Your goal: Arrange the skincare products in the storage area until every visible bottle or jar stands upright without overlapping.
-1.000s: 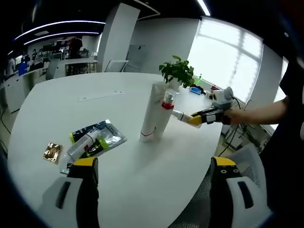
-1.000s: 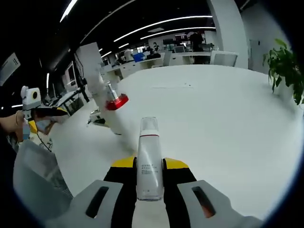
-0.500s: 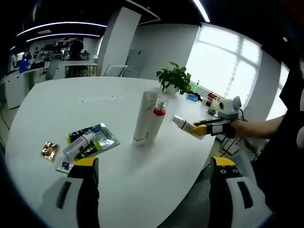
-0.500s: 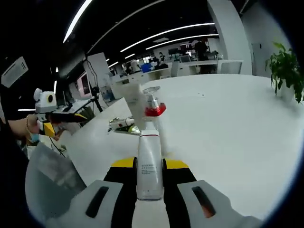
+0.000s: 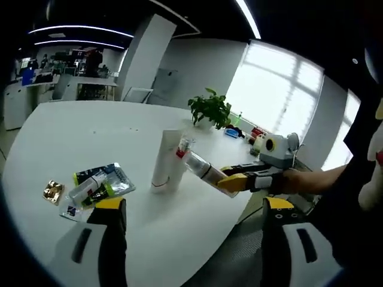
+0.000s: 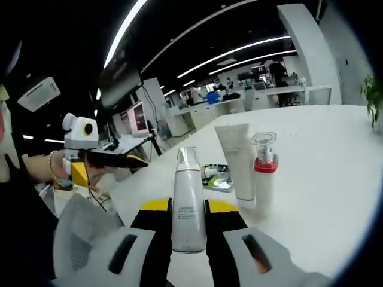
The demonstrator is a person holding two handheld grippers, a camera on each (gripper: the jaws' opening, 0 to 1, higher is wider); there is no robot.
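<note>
A tall white tube [image 5: 164, 161] stands upright on the white table [image 5: 72, 131]. Close beside it stands a pump bottle with a red collar [image 5: 182, 149]. My right gripper [image 5: 236, 180] comes in from the right, shut on a white bottle with a clear cap [image 5: 200, 169], which it holds tilted in the air near the pump bottle. In the right gripper view that white bottle [image 6: 188, 185] sits between my right gripper's [image 6: 188, 207] jaws, with the tube [image 6: 235, 158] and pump bottle [image 6: 264, 173] beyond. My left gripper [image 5: 194, 204] is open and holds nothing; in the right gripper view the left gripper [image 6: 127, 160] hangs off the table's edge.
Flat sachets with a small tube [image 5: 96, 182] lie left of the white tube, and a gold packet [image 5: 52, 191] lies further left. A potted plant [image 5: 209, 107] stands at the far table edge. A mesh chair [image 6: 78, 239] is below the table's near edge. Desks and monitors fill the room behind.
The right gripper has carried the white bottle leftward, close to the pump bottle. Both cameras have drawn back from the table, and the right view has swung to face the tube and pump bottle.
</note>
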